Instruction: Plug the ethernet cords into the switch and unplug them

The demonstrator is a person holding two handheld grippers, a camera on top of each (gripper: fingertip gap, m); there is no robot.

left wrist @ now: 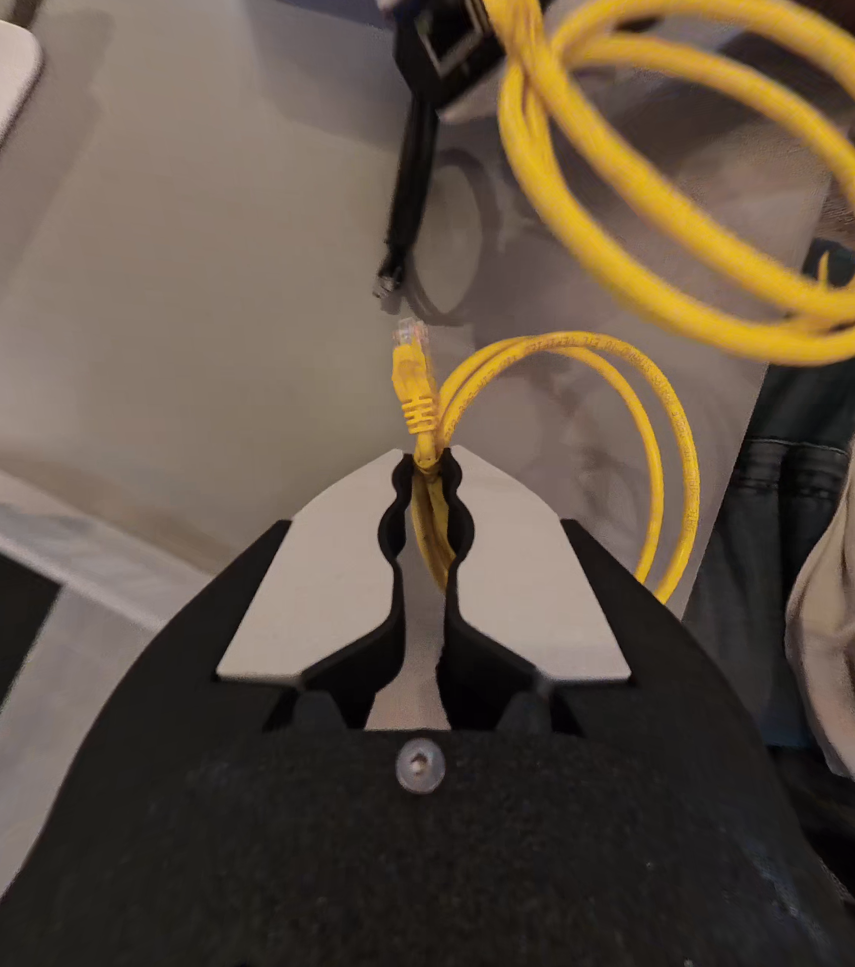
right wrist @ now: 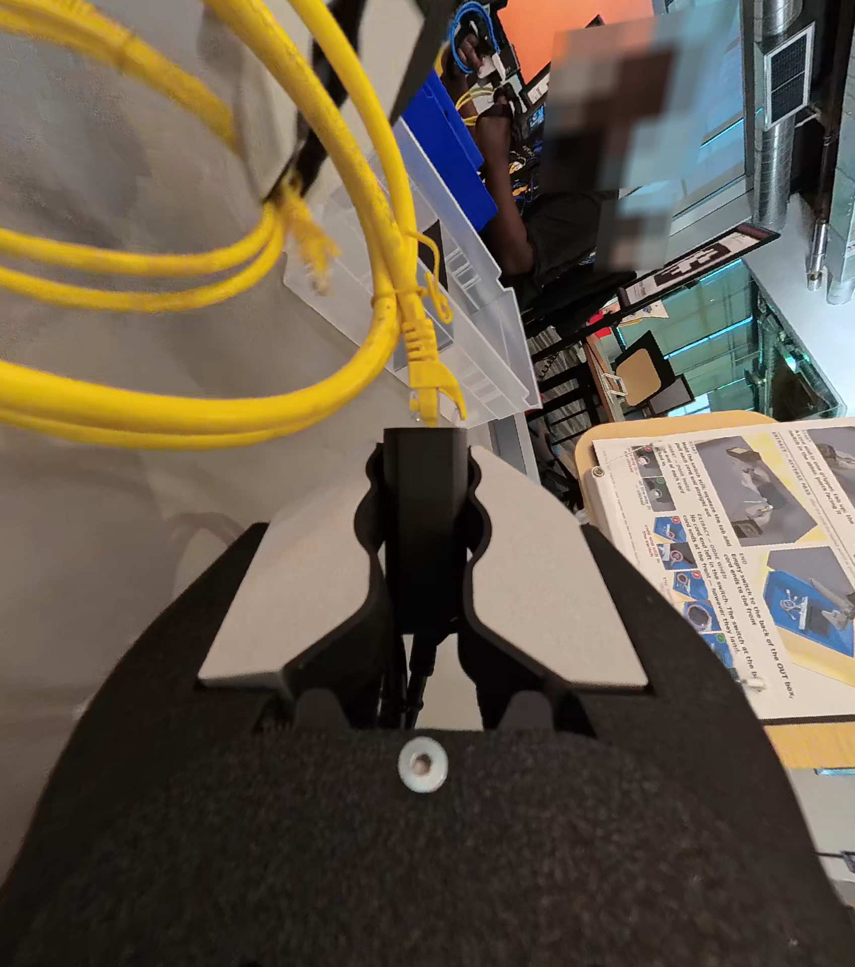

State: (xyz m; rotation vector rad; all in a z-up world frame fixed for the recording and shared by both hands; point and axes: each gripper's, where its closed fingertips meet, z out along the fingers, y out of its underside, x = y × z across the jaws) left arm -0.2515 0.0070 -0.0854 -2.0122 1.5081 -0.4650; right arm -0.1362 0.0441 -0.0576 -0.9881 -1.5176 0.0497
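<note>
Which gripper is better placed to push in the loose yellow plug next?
Left gripper, probably: it pinches the yellow ethernet cord just behind its free plug. Right gripper is clamped on the black switch.

Glossy yellow cord [left wrist: 676, 445] (matt black switch [right wrist: 425, 523])

The left gripper [left wrist: 428, 460] has its black fingers [left wrist: 454, 471] nearly closed, pinching a thin yellow ethernet cord [left wrist: 422, 424]. The right gripper [right wrist: 425, 471] has its fingers [right wrist: 370, 502] clamped on a black boxy switch [right wrist: 425, 523].

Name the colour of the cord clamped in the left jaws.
Yellow ethernet cord, clearest in the left wrist view.
</note>
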